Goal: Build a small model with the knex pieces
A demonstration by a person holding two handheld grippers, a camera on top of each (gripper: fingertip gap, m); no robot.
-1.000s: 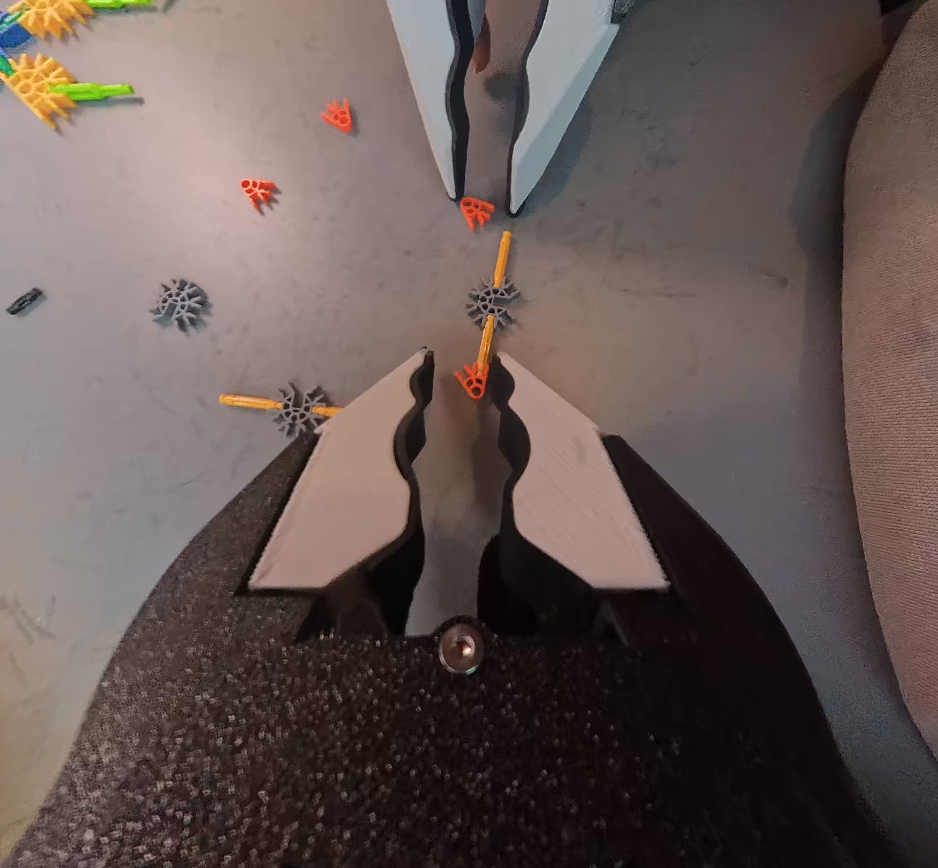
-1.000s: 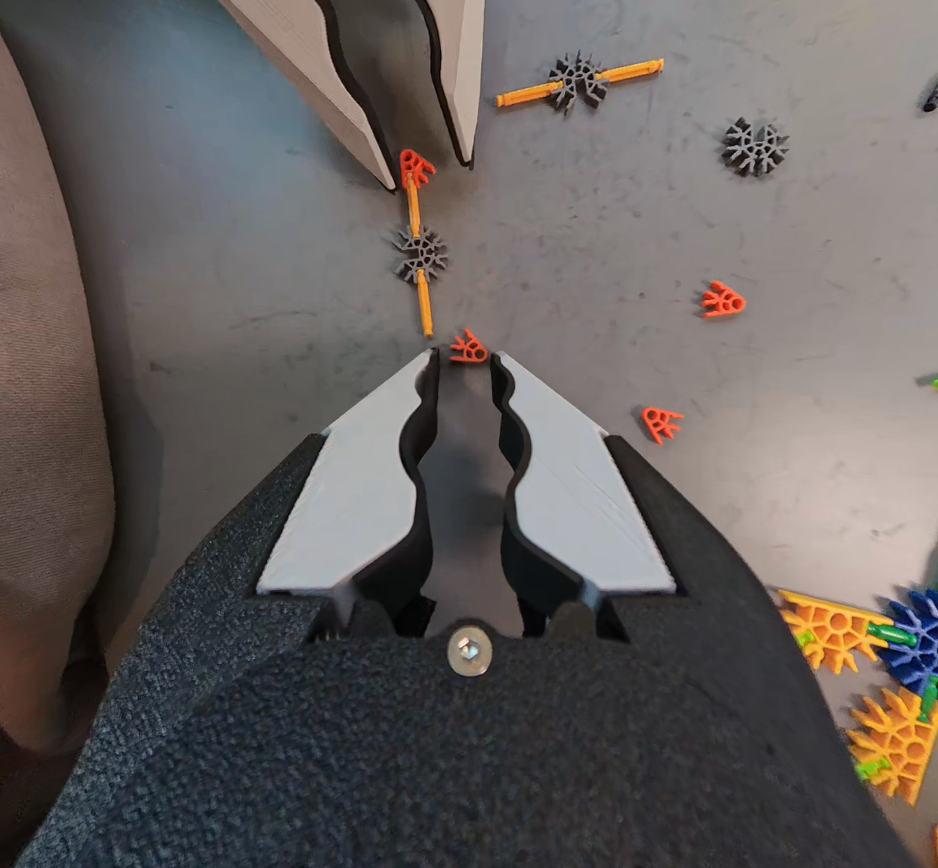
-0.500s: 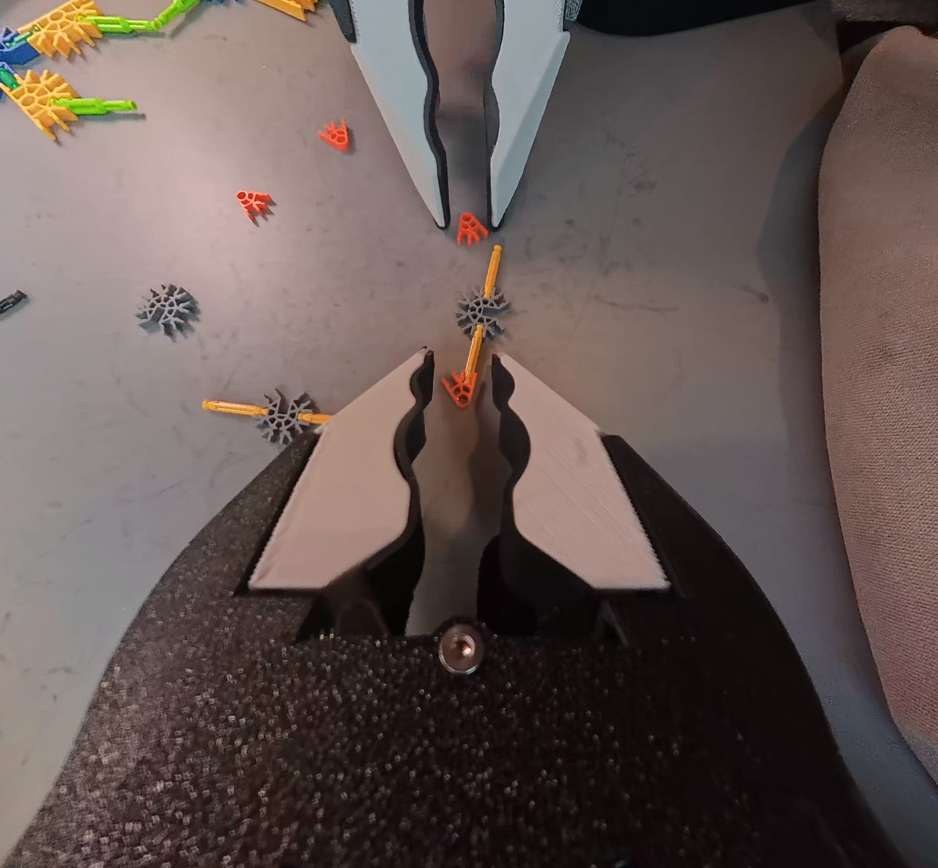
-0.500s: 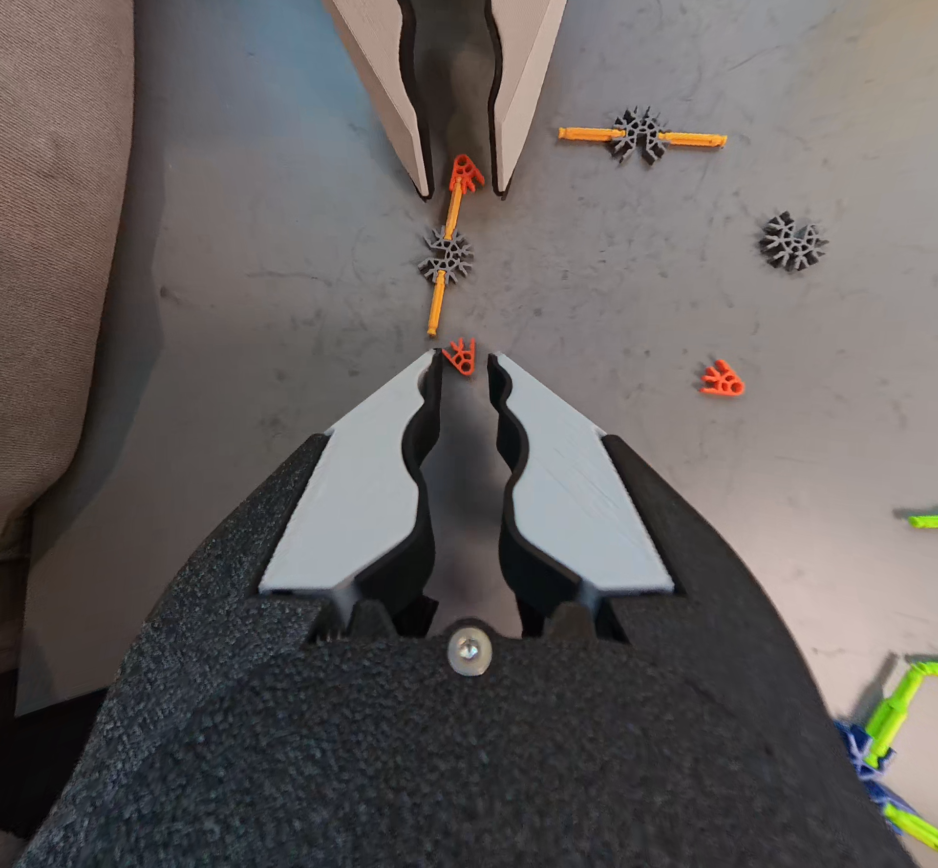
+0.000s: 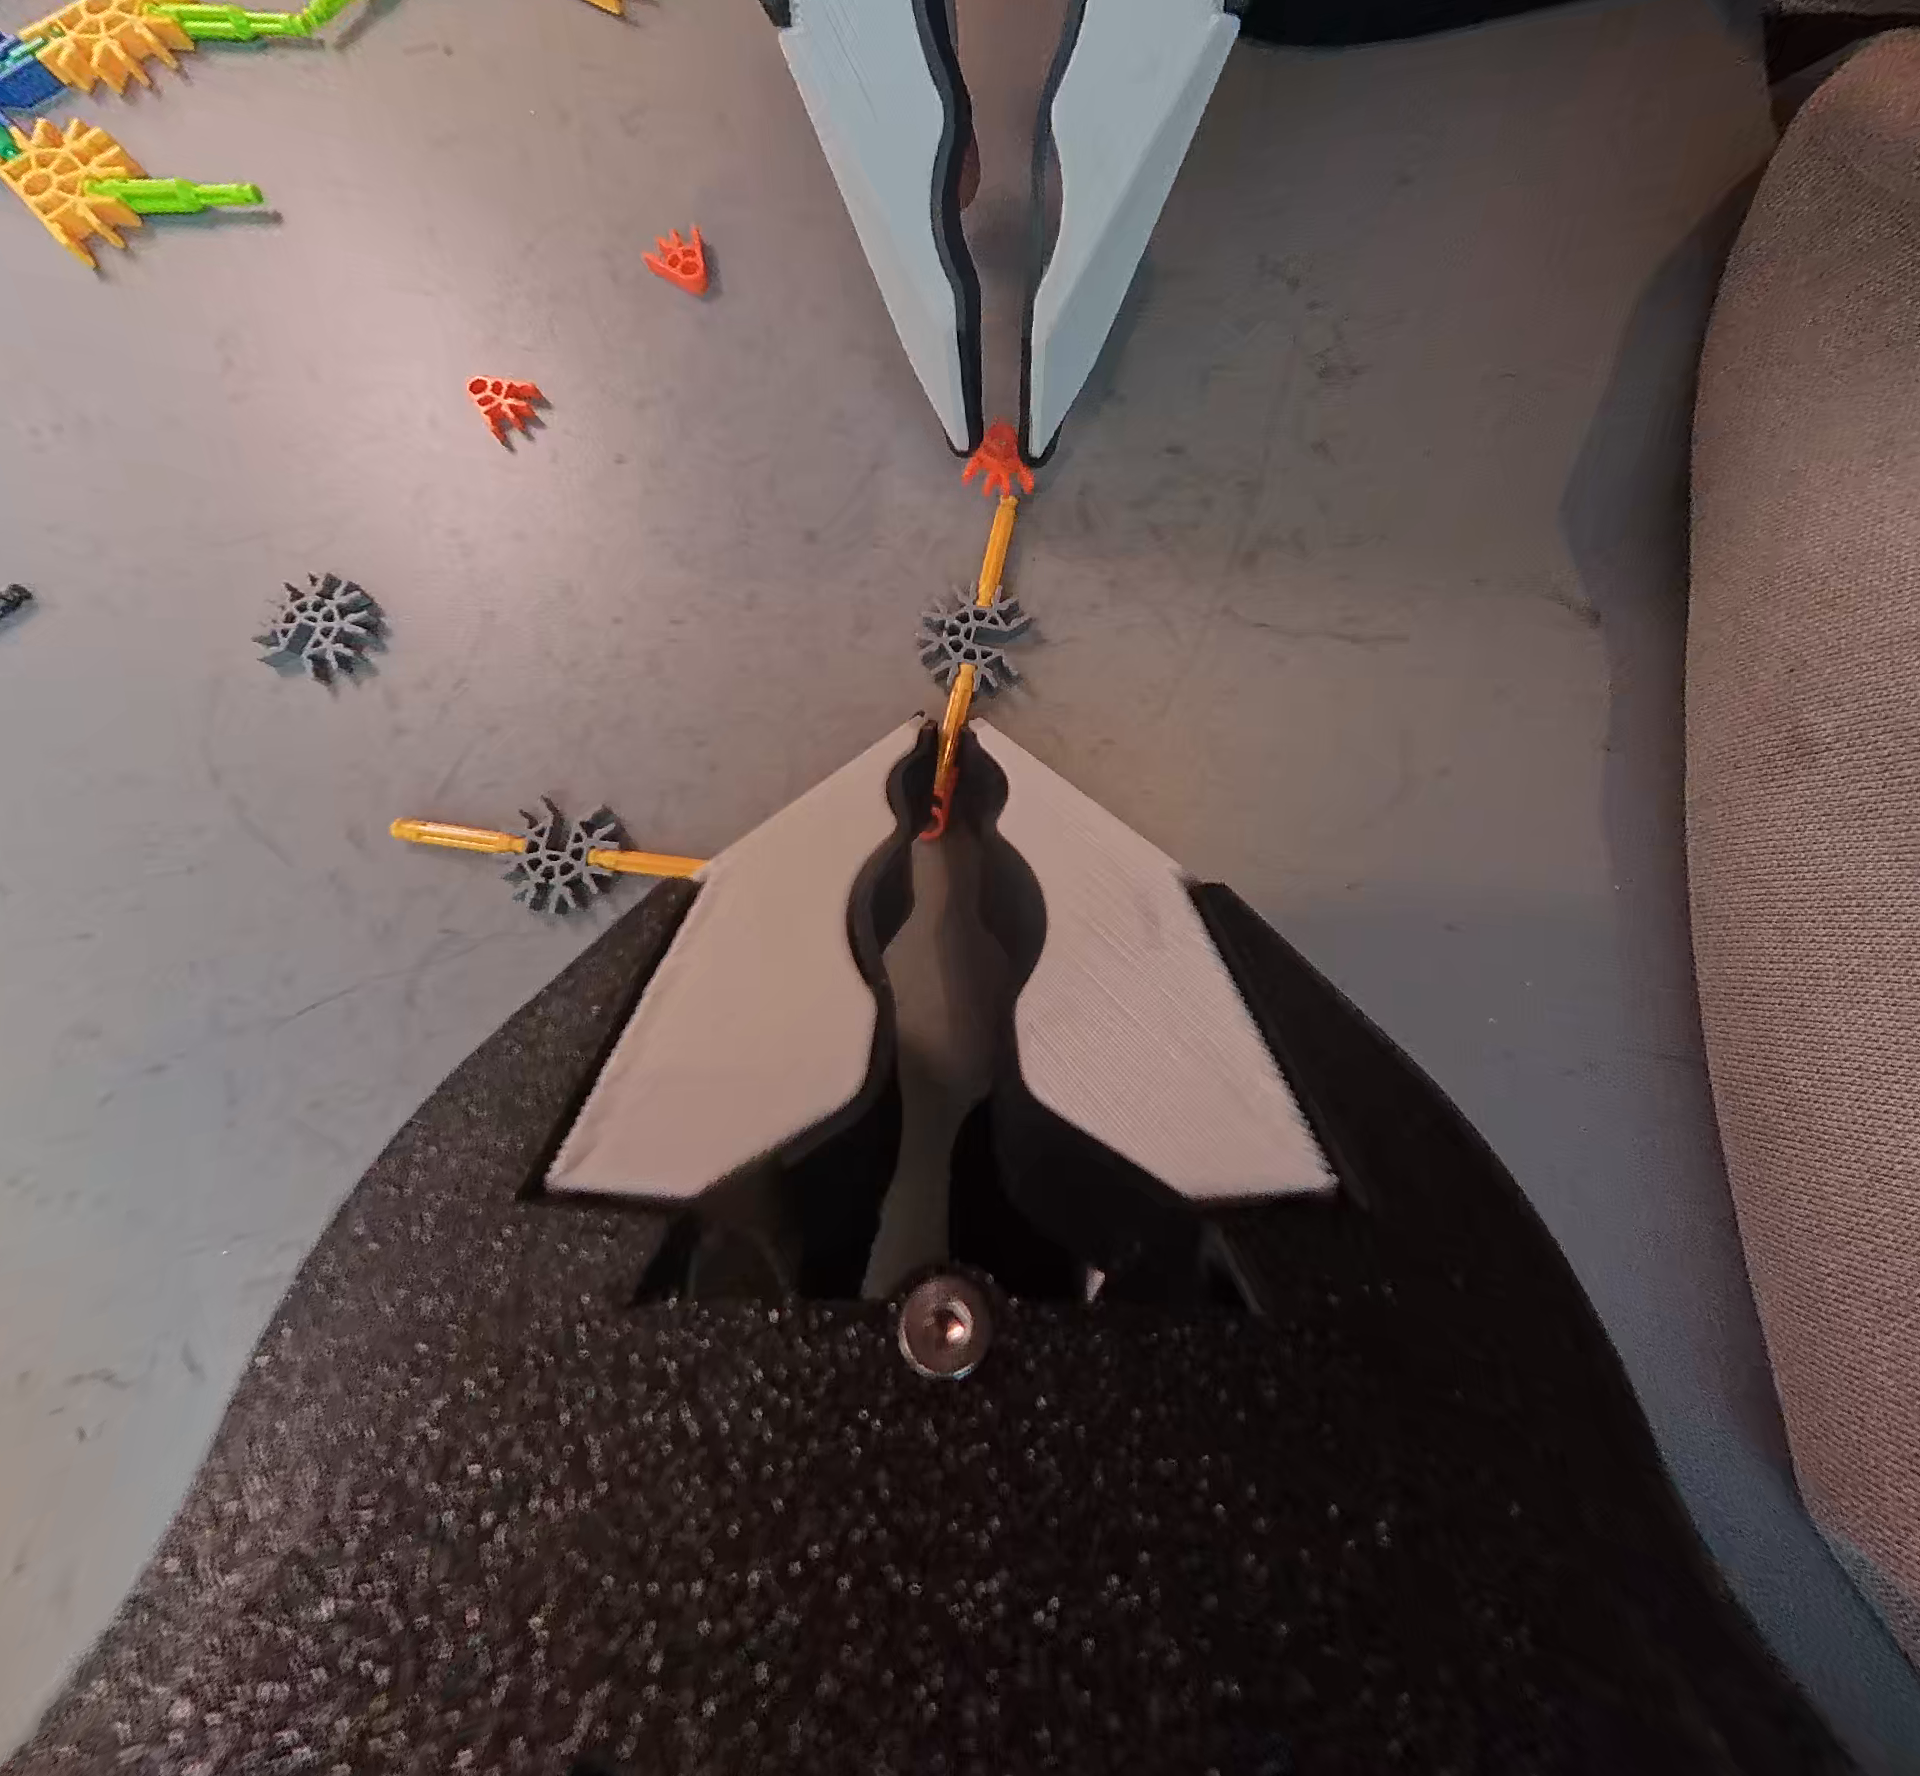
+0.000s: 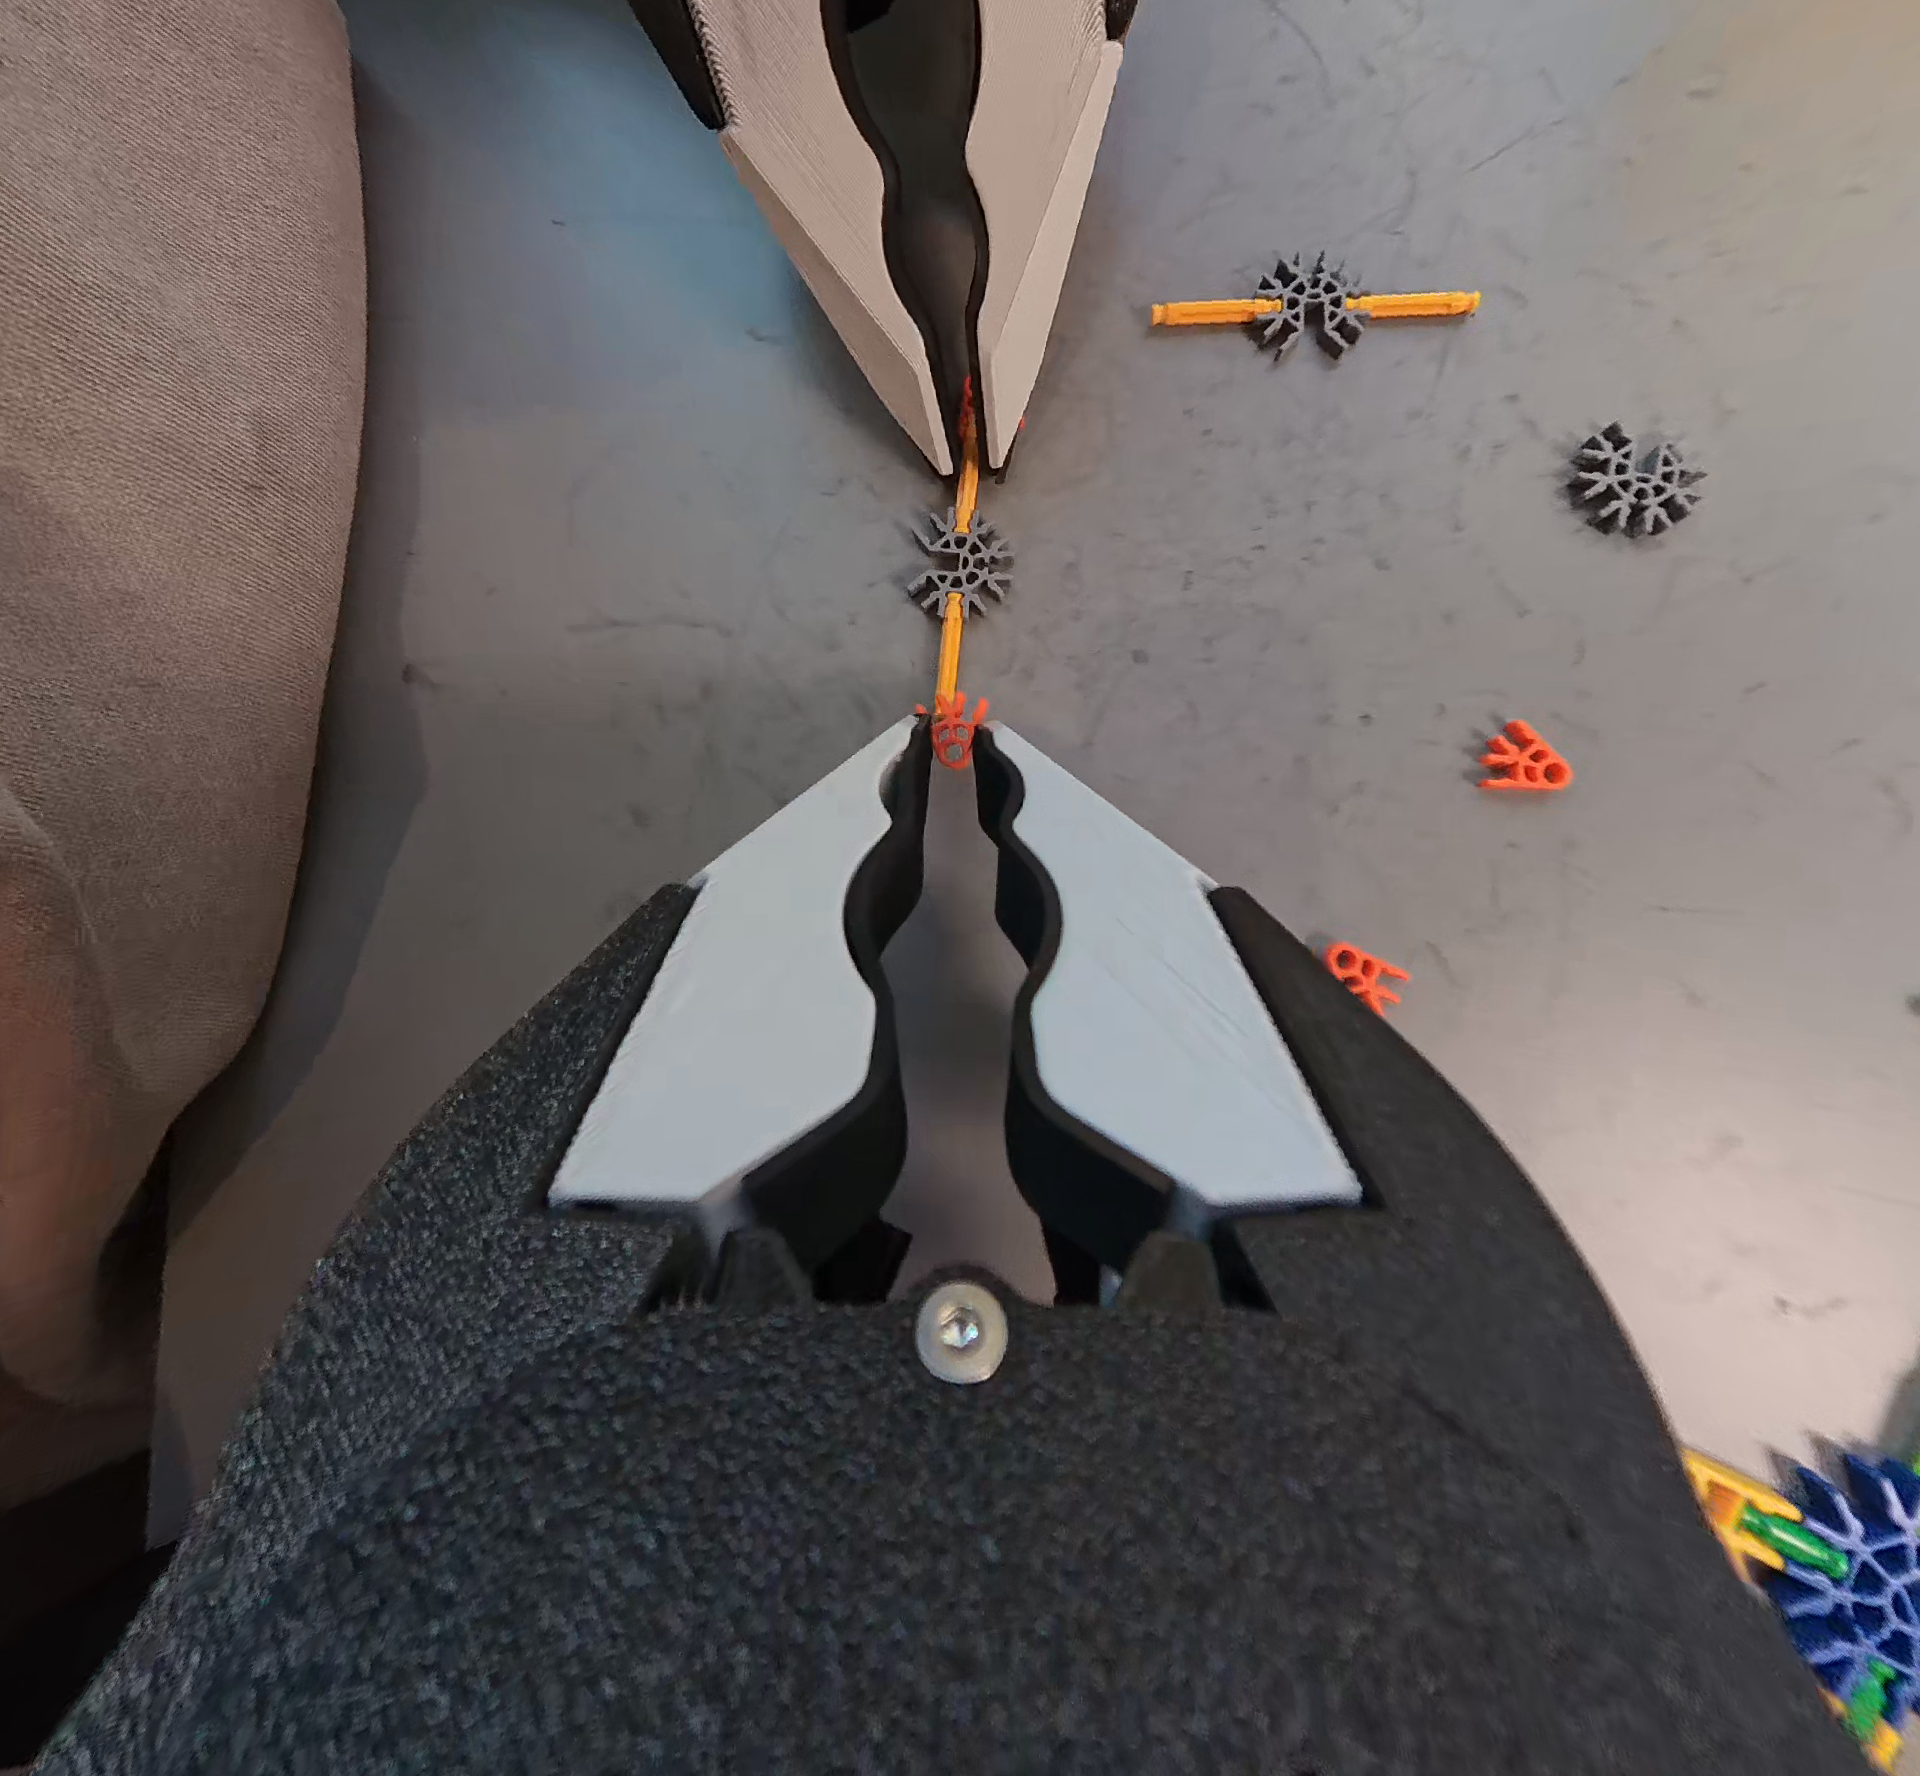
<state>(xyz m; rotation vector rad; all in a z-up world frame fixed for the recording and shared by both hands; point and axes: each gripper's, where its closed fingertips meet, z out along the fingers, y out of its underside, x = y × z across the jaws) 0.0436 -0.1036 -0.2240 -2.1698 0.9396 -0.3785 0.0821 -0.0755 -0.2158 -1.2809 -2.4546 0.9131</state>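
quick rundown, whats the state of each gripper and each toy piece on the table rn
left gripper: shut on orange rod end and its red connector
right gripper: shut on red connector at the rod's far end
gray snowflake connector: rods in two sides, between the grippers
second rod assembly: lying flat, untouched
loose gray connector: flat, no rods
two loose red connectors: flat, unattached

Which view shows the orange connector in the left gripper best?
Neither is clear; the left wrist view shows the orange connector slightly better, pinched between the left gripper tips with its yellow rod. The right wrist view shows only a sliver.
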